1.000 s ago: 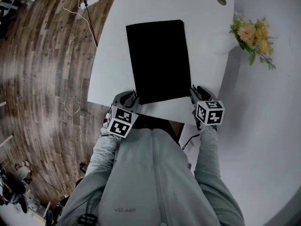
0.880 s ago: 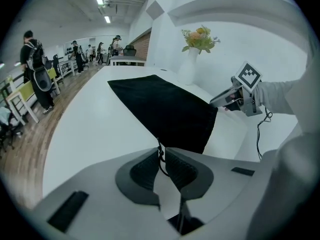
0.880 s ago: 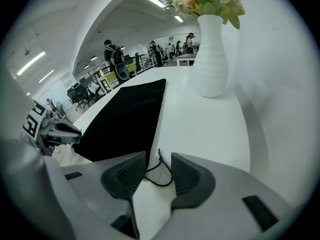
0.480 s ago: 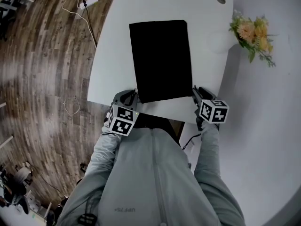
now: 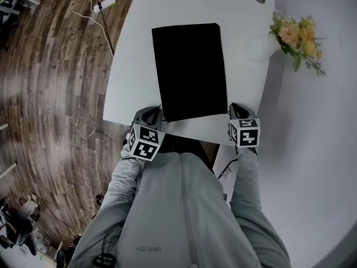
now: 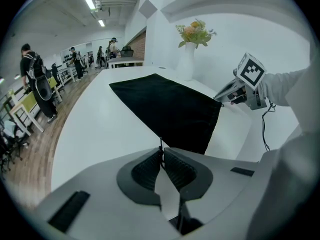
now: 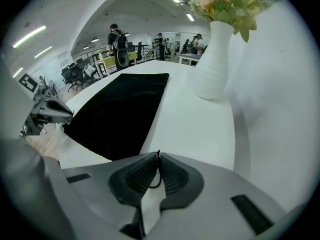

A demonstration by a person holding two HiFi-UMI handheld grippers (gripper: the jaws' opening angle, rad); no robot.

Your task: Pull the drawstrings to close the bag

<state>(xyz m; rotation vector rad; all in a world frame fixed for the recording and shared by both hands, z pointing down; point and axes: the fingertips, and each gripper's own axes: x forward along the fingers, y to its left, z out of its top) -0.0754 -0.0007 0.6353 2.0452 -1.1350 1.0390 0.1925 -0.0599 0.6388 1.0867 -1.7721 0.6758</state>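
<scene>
1. Nearest to us, the left gripper (image 6: 161, 156) is closing its ribbed dark pads, and the thin black left drawstring (image 6: 161, 144) is pinched right between them. That's a grasp.
2. Same story on the other side: the right gripper (image 7: 158, 159) is closing too, with the right drawstring (image 7: 158, 155) curling in a small loop between its pads.
3. Both grippers sit at the near corners of the bag (image 5: 189, 71), one on each side, just beside its near edge.
4. The bag itself lies flat on the table (image 5: 131, 66) as a matte black cloth rectangle, long side running away from us. Its near edge is straight and full width, with no gathers or puckers showing.
5. So we'd call it this way: both strings are taken and the pull is not yet done. What's left is drawing the two strings apart until that near edge bunches shut.
6. The table is smooth, white and bare around the bag.
7. At the far right stands a white vase (image 5: 259, 49), rounded and glossy, holding orange and yellow flowers (image 5: 295, 37), well apart from the bag.
</scene>
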